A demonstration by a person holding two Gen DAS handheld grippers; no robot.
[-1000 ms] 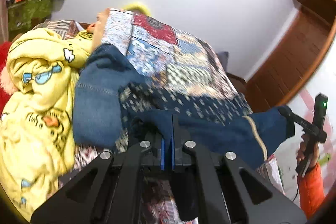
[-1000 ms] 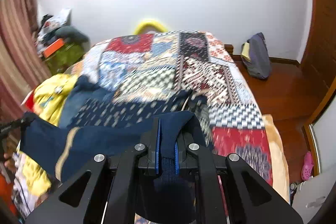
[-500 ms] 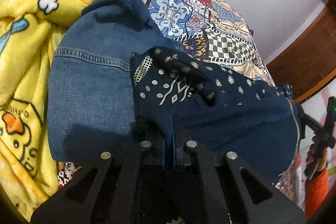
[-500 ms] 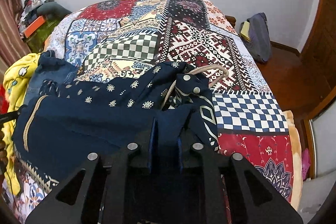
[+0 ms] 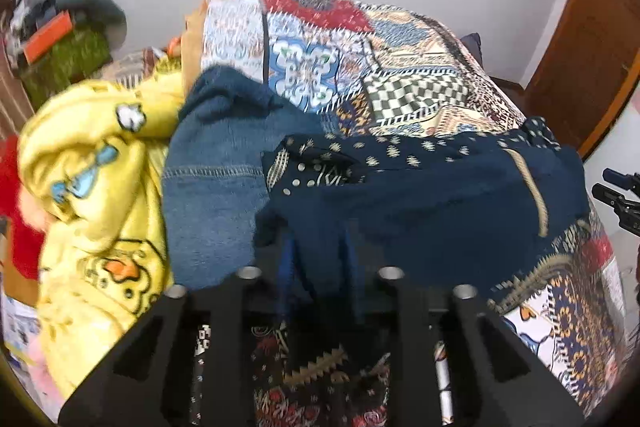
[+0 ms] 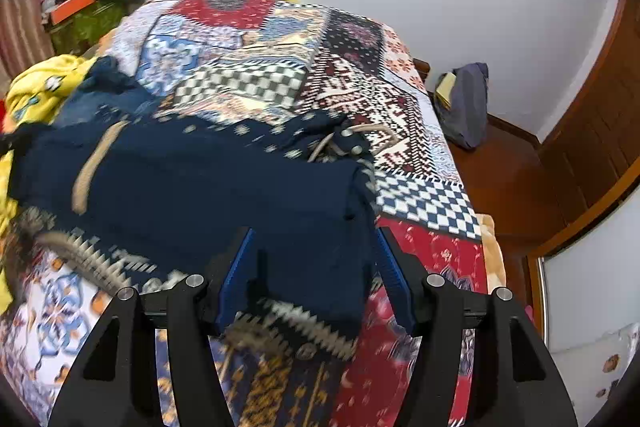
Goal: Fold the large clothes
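Navy patterned garment (image 6: 200, 187) lies doubled over across the near edge of the quilt-covered bed (image 6: 420, 199), right gripper (image 6: 316, 279) spread wide and empty, left gripper (image 5: 320, 267) narrowly parted around one corner; judged one fold laid, further folds outstanding.

Left gripper (image 5: 316, 267): black angular frame, silver screws, blue pads. Right gripper (image 6: 314, 279): same build.
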